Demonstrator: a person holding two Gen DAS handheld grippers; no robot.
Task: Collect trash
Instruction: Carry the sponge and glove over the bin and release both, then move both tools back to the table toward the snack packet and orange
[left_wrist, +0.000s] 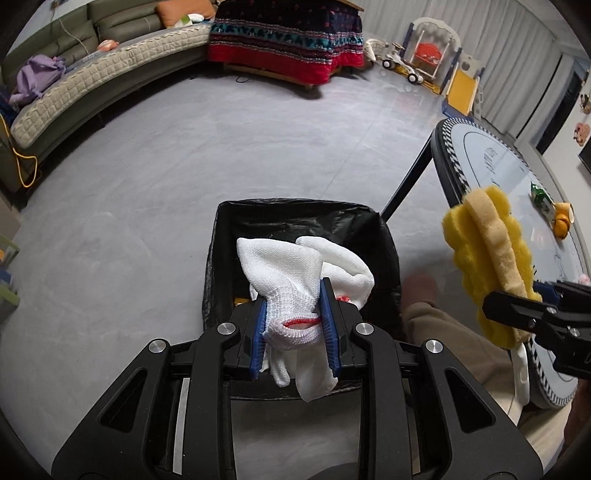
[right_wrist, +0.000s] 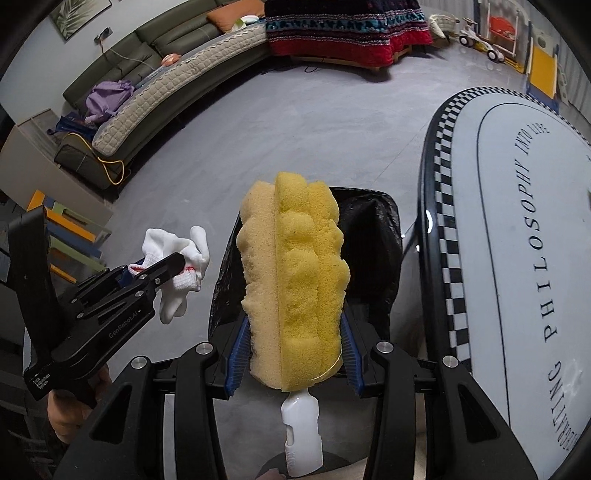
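Left gripper (left_wrist: 293, 314) clasps white glove (left_wrist: 291, 280) directly above black-lined bin (left_wrist: 225, 258). Right gripper (right_wrist: 293, 354) clamps yellow sponge (right_wrist: 295, 280), bin at its 12 o'clock. Neither dropped yet. Scraps (left_wrist: 554, 214) remain on round table (left_wrist: 491, 162), 3 o'clock.

A grey polished floor (left_wrist: 221, 155) filled the frame's middle, bearing a black-lined square bin (left_wrist: 221, 258) at lower centre. At right, a round checker-rimmed white table (left_wrist: 491, 162) carried orange peel (left_wrist: 562, 221) and a green wrapper (left_wrist: 540, 195).

Knit cloth gloves (left_wrist: 295, 288), porous foam sponge (right_wrist: 295, 280) (glossy bin liner (left_wrist: 258, 221))
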